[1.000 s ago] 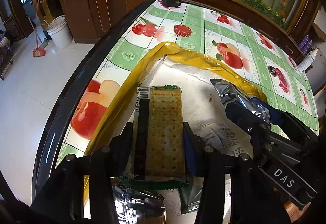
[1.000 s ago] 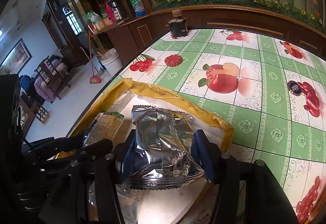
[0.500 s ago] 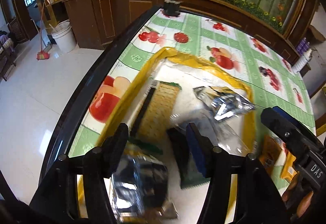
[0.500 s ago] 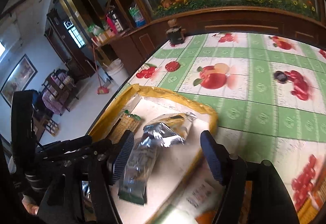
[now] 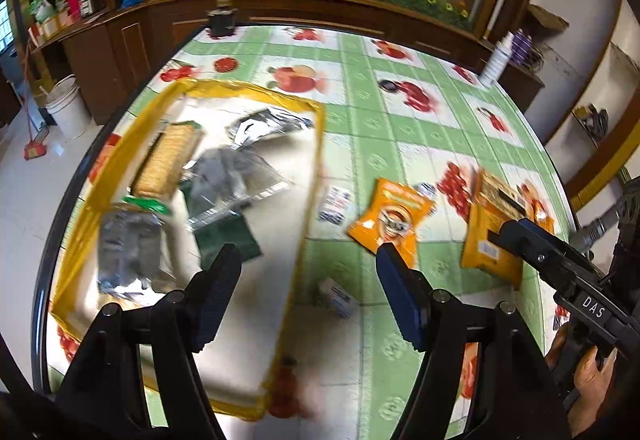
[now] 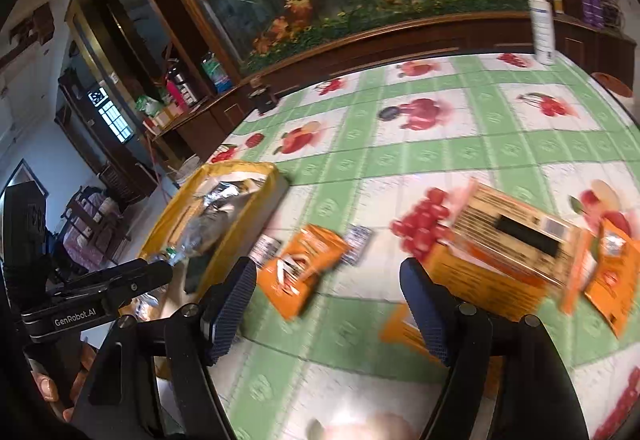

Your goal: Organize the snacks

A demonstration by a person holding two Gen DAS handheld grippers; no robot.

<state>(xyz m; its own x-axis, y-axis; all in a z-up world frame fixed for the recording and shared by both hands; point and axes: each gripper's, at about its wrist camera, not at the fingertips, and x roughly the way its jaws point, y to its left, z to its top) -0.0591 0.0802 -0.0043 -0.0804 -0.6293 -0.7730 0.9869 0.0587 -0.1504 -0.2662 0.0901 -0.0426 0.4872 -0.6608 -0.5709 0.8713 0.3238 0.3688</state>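
From the left wrist camera, the left gripper [image 5: 308,284] has its jaws apart and opening, with nothing between them; it hangs over the right edge of the yellow-rimmed tray [image 5: 316,144], which fills the left half of the view and already holds a cracker pack [image 5: 168,160] at its far left and several silver packets [image 5: 260,124]. The loose snacks lie to the right of the tray on the fruit-print tablecloth [image 5: 400,120]: a small orange packet [image 5: 390,214] sits just beyond the tip of the blue right finger, its long axis running near-to-far and tilted slightly right, and a bigger orange box [image 5: 492,224] lies farther right, partly behind the right gripper [image 5: 532,252], which reaches in from the right edge. From the right wrist camera, the right gripper [image 6: 328,304] is likewise spread and opening, empty. The orange packet [image 6: 300,272] lies just beyond its left finger, between this tool and the tray [image 6: 240,220], while the orange box [image 6: 508,240] lies just past its right finger, long axis running left to right. By this judgement the left hand is nearer the small packet and the right hand nearer the box; each would need to turn its jaws across the item's short side.
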